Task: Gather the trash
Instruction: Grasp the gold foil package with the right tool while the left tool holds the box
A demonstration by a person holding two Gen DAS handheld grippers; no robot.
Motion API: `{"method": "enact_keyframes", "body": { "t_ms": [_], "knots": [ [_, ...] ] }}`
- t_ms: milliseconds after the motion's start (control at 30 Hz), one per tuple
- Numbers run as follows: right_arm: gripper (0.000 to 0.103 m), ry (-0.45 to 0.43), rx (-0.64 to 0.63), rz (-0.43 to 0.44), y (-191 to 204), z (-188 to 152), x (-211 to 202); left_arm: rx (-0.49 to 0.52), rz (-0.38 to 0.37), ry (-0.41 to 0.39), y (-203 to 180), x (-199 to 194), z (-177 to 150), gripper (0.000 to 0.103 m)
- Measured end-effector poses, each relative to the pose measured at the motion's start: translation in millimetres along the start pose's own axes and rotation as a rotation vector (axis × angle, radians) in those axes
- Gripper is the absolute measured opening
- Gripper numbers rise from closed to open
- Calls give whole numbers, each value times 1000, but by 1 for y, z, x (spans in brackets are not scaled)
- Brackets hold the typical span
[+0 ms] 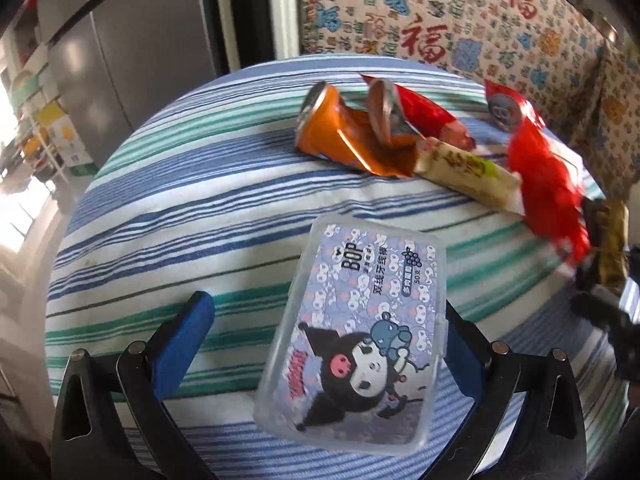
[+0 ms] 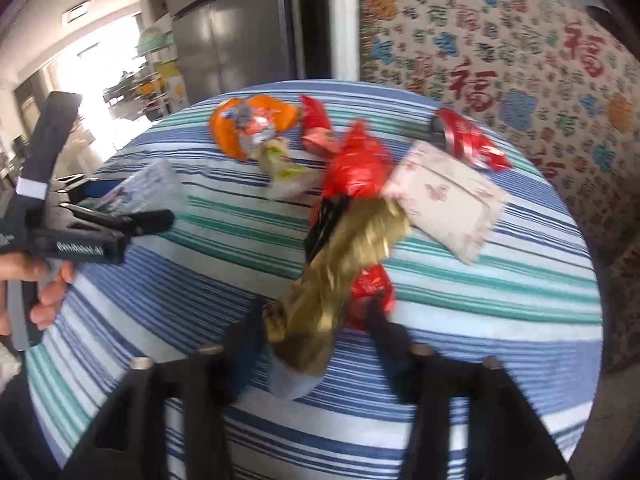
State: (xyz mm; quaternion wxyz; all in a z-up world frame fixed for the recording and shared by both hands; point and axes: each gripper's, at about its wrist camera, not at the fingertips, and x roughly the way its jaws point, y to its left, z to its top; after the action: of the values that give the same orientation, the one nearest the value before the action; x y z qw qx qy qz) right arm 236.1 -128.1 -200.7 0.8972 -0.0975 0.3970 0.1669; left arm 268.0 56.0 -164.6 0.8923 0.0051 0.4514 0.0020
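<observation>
Lying flat on the striped worktop (image 1: 168, 216), between the wide-spread jaws of the left gripper (image 1: 320, 344): a clear plastic floss box (image 1: 352, 332) with a cartoon label, its right edge close against the right blue pad, whether touching cannot be told, the left pad (image 1: 184, 344) well clear of it. No clamping on the box.

Beyond the box, toward the far edge of the worktop: a crushed orange can (image 1: 336, 132), just beside it a crushed red can (image 1: 404, 112), and in front of both a cream wrapper (image 1: 468, 172). Right of the box: a second red can (image 1: 504, 108) and a blurred red bag (image 1: 548, 196).

Seen from the right wrist, blurred: right gripper (image 2: 316, 332) with jaws partly apart, a crumpled gold wrapper (image 2: 336, 276) standing up between them along with some red plastic (image 2: 372, 292) and a black strip; actual pinch cannot be told through the blur. Beyond the gold wrapper: the red bag (image 2: 356, 164); right of it a white tissue pack (image 2: 448, 204) and a red can (image 2: 472, 140); further back the orange can (image 2: 256, 120). Far left of the gold wrapper: the left gripper (image 2: 120, 216) held in a hand (image 2: 44, 292), over the box (image 2: 144, 188).
</observation>
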Motion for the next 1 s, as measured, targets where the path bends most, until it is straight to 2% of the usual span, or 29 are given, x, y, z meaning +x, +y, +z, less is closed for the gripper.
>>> {"method": "enact_keyframes", "body": {
  "t_ms": [33,100,233,600,733,867,967,1000],
  "knots": [
    [76,-2,23,-24,-3,-2,0,-6,6,0,0,1,2,103],
    [76,14,63,-18,-8,-3,3,-7,9,1,0,3,3,103],
    [78,19,32,-60,0,-4,6,-4,4,1,0,3,4,103],
    [81,34,31,-48,-22,-20,-10,13,-13,-1,1,-1,-2,103],
    [81,20,80,-47,-33,-26,-21,14,-12,-1,1,-1,-2,103],
    [81,-89,102,23,-31,-25,-40,14,-12,-1,1,-1,-2,103],
    [79,-74,53,194,-18,-20,-35,14,-12,-1,1,-1,-2,103],
    [79,-55,40,220,-14,-20,-33,14,-13,-1,1,-1,-2,103]
  ]
}}
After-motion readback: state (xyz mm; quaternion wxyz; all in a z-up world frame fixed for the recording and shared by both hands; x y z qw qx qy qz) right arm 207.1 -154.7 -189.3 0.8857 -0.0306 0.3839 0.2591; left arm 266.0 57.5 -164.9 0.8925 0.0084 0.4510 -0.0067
